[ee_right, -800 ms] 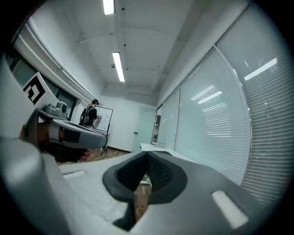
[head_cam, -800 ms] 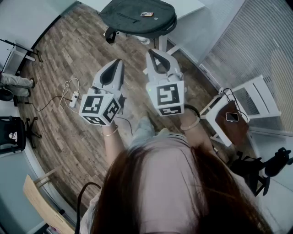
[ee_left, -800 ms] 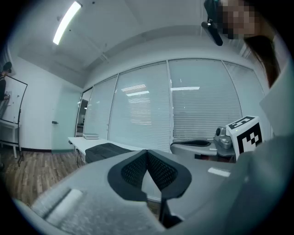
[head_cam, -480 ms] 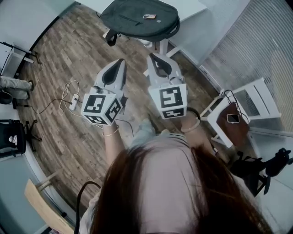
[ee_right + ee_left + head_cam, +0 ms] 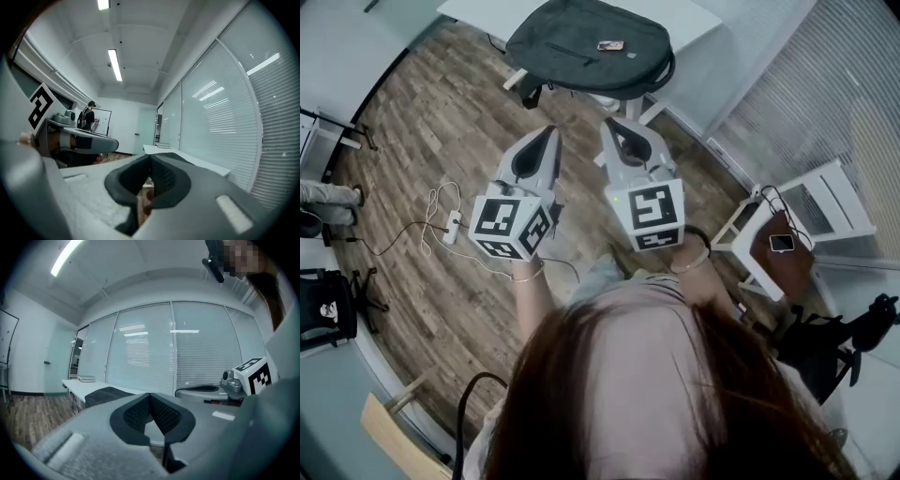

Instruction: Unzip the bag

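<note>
**A:** Where is the bag?

**B:** The dark bag lies flat on the white counter ahead of me. There is a small item on top of it that I can't identify.

**A:** And your grippers?

**B:** My left gripper is clenched, its pads pressed together with nothing between them. My right gripper is clenched and empty too.

**A:** Is either one touching the bag?

**B:** No. I hold both level, side by side over the wooden floor. They point toward the counter and are apart from the bag.

**A:** What else is around?

**B:** A power strip with a pale cable lies on the floor to my left. A white chair stands to my right, with a phone on its seat.
</note>
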`<state>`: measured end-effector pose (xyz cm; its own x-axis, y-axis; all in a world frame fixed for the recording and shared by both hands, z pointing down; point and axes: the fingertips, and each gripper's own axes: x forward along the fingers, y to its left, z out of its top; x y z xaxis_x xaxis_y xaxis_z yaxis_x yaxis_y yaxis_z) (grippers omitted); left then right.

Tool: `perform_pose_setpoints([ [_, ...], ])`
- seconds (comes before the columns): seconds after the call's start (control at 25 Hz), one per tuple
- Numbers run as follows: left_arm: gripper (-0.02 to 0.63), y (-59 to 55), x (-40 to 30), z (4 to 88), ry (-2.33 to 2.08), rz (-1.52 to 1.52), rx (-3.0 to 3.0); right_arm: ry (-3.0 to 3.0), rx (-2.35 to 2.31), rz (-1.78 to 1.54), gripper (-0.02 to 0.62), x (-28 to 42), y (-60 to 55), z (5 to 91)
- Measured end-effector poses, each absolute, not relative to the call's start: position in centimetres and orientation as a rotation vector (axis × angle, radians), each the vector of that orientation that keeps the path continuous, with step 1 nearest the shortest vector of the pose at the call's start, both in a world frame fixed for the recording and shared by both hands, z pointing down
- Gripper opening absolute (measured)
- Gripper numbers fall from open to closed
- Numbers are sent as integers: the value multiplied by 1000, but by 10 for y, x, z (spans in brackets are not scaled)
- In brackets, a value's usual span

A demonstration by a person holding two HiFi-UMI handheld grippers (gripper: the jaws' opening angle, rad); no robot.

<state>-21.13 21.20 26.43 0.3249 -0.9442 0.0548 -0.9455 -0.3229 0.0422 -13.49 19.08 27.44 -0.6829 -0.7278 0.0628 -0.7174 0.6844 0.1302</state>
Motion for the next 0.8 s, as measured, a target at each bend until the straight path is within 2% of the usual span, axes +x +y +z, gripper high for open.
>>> perform_pose_setpoints([
  [0.6,9,168,-264,282,-1679,36,2556,-2664,1303,-136,5,-186,155,294],
  [0.8,9,149,-268,294,-1654,23,2555,-2642,1285,-97,28,-197,142,310],
])
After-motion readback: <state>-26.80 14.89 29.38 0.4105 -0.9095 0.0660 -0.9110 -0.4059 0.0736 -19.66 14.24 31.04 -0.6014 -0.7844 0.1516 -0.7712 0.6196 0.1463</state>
